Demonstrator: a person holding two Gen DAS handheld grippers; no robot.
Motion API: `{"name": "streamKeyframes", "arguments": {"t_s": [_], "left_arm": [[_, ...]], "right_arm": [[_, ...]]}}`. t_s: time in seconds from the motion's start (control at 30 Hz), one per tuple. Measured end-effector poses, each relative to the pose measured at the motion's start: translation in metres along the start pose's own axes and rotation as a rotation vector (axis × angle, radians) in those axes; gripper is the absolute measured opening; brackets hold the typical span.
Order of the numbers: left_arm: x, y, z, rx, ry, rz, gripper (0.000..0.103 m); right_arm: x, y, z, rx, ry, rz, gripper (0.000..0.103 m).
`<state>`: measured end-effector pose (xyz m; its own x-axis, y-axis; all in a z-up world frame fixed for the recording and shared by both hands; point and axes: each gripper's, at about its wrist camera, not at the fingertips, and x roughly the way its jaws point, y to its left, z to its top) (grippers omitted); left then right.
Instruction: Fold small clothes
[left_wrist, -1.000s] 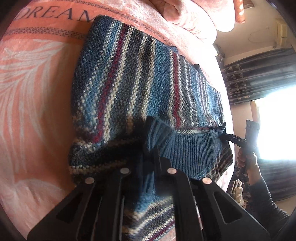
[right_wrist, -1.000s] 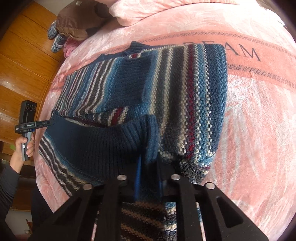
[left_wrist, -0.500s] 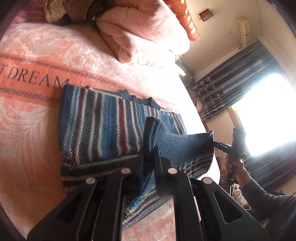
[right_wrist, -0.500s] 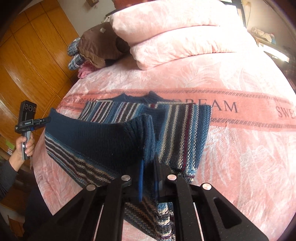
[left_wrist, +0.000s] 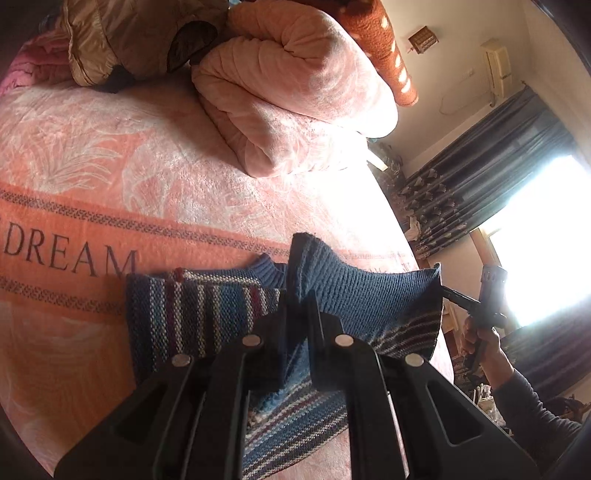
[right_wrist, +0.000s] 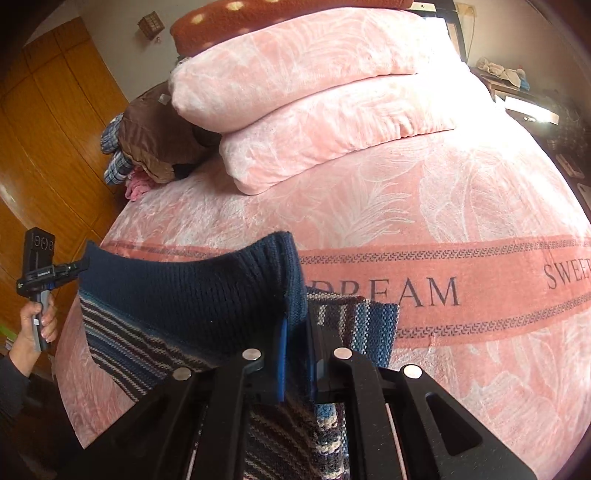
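Observation:
A blue striped knit sweater lies on the pink bed blanket. Its dark blue ribbed hem is lifted off the bed and stretched between both grippers. My left gripper is shut on one hem corner. The right gripper, held by a hand, pinches the other corner at the far right. In the right wrist view my right gripper is shut on the hem, and the left gripper grips the far left corner. The striped body lies flat beyond.
A folded pink quilt and a brown jacket sit at the head of the bed. Stacked pink pillows lie behind the sweater. A wooden wardrobe stands left; dark curtains and a bright window stand right.
Both grippers have raised the hem higher off the bed and carried it toward the collar end. More of the lifted band now covers the striped body; both stay shut.

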<state>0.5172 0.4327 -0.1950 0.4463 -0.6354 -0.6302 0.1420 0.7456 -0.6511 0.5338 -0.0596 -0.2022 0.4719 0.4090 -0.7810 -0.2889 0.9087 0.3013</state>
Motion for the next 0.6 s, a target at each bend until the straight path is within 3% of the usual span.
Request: {"name": "streamKeyframes", "arguments": {"t_s": [0.17,0.37,0.6], "left_arm": [[0.038,0.020,0.022,-0.027,0.067,0.117,0.007],[0.083,0.050,0.030,-0.093,0.127,0.233,0.007],[0.082,0.050,0.046,-0.103,0.098,0.242,0.006]], "right_arm": [[0.045,-0.014,0.020,0.055,0.072,-0.036,0.008],[0.105,-0.028,0.021,0.089,0.181,-0.110,0.008],[0.111,-0.034,0.031,0.107,0.151,-0.127,0.008]]}}
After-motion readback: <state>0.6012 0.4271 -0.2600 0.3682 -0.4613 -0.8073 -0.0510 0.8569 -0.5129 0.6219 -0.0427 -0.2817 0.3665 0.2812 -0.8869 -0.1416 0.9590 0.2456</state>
